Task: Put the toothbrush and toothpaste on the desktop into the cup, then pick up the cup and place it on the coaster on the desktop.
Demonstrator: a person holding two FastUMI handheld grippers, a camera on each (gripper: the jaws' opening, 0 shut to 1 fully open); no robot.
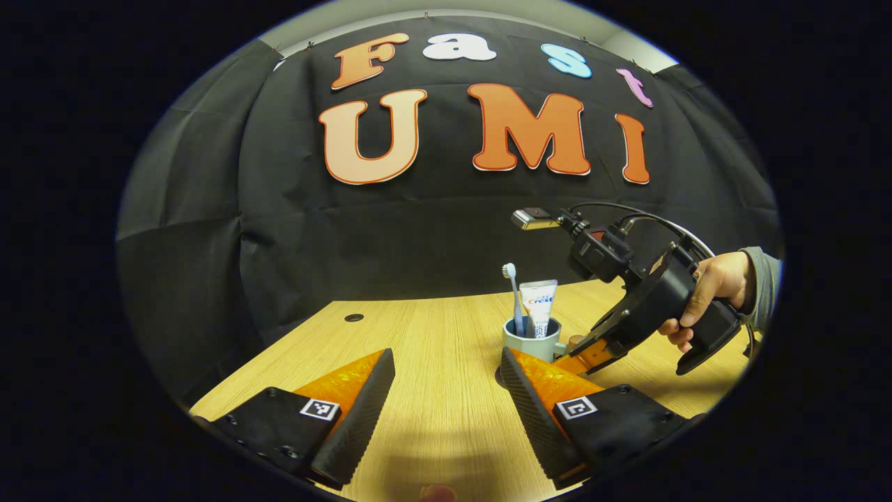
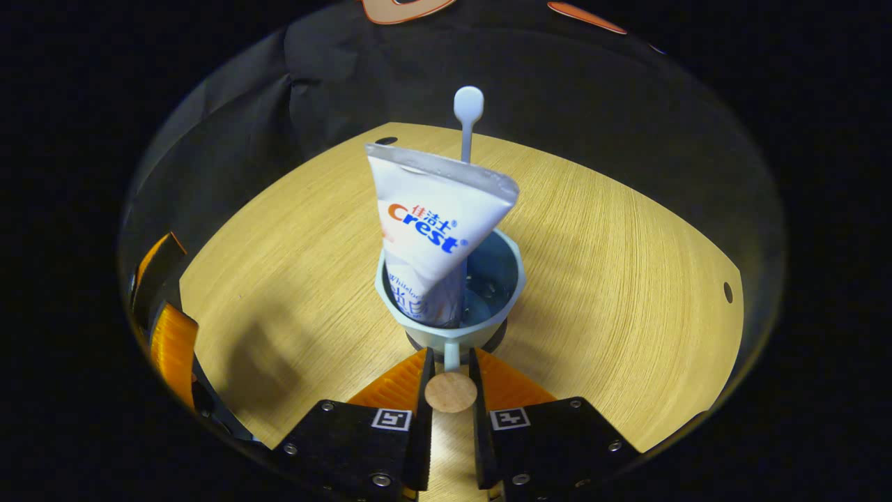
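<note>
both right gripper [image 2: 449,380] fingers clamp the ceramic cup's [image 2: 488,328] thin handle [image 2: 451,357]; top-heavy with toothpaste tube [image 2: 435,223], likely to tip.

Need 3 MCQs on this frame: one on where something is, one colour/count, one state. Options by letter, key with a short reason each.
1. Where is the toothpaste tube?
A. lying flat on the desk
B. standing in the cup
C. held in the left tongs

2. How many items stand in the cup?
A. one
B. two
C. three

3. What state are the left tongs in?
A. open, holding nothing
B. shut on the toothbrush
C. shut on the cup handle

Key:
1 B: in the right gripper view the tube rises out of the cup's mouth.
2 B: in the left gripper view the toothbrush and the tube stand side by side in the cup.
3 A: bare desk shows in the wide gap between their fingers; it is the right tongs that sit close on either side of the cup handle.
</note>
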